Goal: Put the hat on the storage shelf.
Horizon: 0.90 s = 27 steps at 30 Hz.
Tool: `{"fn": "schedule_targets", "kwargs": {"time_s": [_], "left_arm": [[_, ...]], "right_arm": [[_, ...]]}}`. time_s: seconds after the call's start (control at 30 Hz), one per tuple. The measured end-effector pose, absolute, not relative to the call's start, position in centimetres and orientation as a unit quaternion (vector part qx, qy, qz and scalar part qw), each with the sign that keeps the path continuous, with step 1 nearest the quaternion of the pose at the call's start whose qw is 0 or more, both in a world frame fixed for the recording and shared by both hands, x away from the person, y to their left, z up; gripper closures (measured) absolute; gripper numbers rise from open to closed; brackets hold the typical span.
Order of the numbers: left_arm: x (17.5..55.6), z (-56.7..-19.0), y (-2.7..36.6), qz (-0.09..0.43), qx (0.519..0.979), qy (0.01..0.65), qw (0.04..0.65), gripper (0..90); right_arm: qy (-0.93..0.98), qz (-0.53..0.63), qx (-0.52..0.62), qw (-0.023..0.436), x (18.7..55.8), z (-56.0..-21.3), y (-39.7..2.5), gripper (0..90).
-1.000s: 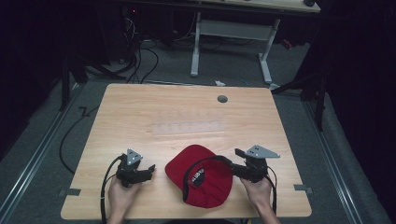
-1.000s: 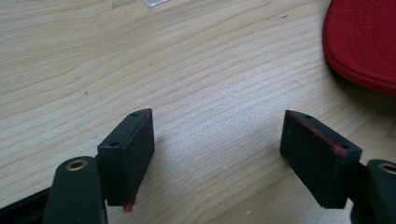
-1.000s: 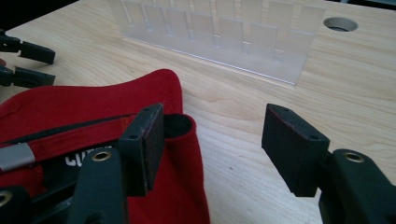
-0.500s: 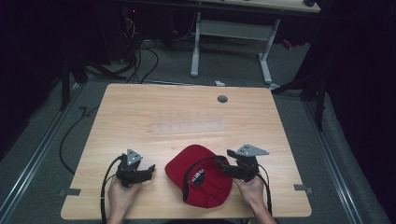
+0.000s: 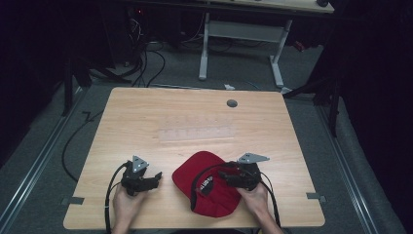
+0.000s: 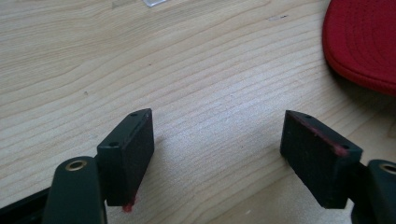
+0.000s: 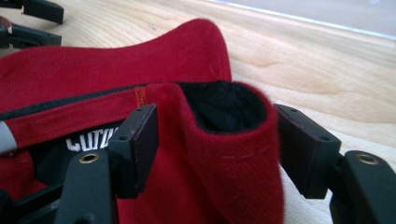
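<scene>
Red cap (image 5: 210,181) on bench (image 5: 195,122), near front edge, between both grippers. Right gripper (image 7: 215,140): jaws either side of bunched cap fabric fold, pressing lightly; grasping cap. Left gripper (image 6: 219,154): released, jaws wide apart over bare wood, just beside cap brim, not touching. Clear plastic strip (image 5: 197,132) mid-bench, well apart from cap.
</scene>
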<state>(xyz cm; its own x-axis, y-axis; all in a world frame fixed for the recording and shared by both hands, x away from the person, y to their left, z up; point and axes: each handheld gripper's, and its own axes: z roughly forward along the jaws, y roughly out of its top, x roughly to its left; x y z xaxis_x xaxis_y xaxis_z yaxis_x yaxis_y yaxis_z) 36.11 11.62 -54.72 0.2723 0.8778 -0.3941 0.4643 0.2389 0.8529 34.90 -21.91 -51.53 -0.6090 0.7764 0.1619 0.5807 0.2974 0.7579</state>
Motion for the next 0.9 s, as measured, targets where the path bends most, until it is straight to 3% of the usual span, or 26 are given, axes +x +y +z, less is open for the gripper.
{"fn": "schedule_targets", "kwargs": {"time_s": [0.33,0.57,0.77,0.9], "left_arm": [[36.1,-54.7,11.6,0.191,0.586,0.572,0.541,26.3],[36.1,-54.7,11.6,0.191,0.587,0.572,0.540,26.2],[36.1,-54.7,11.6,0.192,0.587,0.572,0.540,26.2],[36.1,-54.7,11.6,0.192,0.586,0.572,0.540,26.2]], "right_arm": [[0.811,0.391,0.422,0.107,35.1,-53.0,-21.5,41.9],[0.825,0.379,0.398,0.132,34.7,-53.0,-21.2,58.3],[0.831,0.376,0.390,0.124,34.6,-52.9,-21.5,74.0],[0.831,0.382,0.388,0.117,34.6,-52.8,-21.6,78.7]]}}
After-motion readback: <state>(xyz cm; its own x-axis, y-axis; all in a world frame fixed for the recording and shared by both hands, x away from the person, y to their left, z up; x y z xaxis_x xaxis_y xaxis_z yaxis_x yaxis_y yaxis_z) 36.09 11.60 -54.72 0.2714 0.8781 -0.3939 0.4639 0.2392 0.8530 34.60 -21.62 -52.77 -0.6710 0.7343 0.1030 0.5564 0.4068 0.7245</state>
